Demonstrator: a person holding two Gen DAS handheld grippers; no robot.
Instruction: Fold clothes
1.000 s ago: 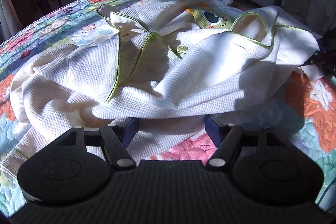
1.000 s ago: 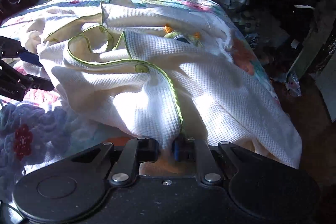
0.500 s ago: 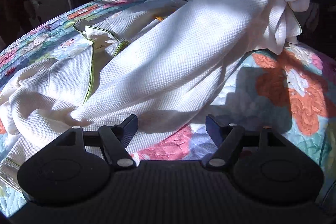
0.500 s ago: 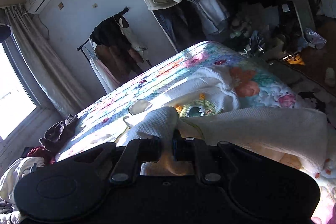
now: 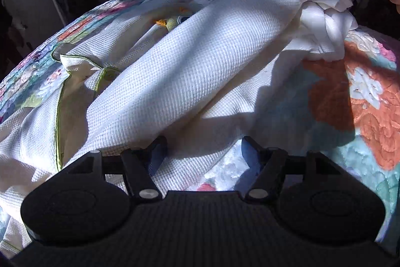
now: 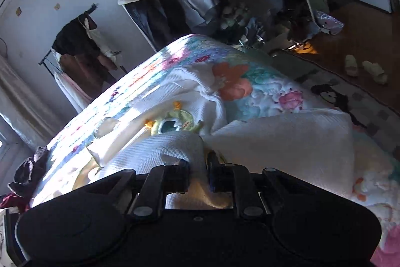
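Matte black ribbed left claw [image 5: 202,147], blue finger pads [image 5: 248,150], silver pivot screws [image 5: 147,192].

A floral-quilted bed [image 5: 362,116] carries a white waffle-knit garment [image 5: 175,71] lying rumpled on it.

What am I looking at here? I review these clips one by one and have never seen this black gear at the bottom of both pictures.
There is no robot. A person holds a hand-held gripper in each hand, and a fisheye camera on each one looks forward along its jaws, so the black shape low in each picture is the tool itself.

The left wrist view shows the left gripper, jaws apart and holding nothing, hovering at the near edge of a white waffle-knit garment with green piping. The garment lies crumpled on a floral quilt that covers a bed.

The right wrist view shows the right gripper, jaws closed on a bunch of that same garment and lifting it above the quilt. In the left view it appears at top right, pinching the cloth. A green cartoon patch shows on the fabric.
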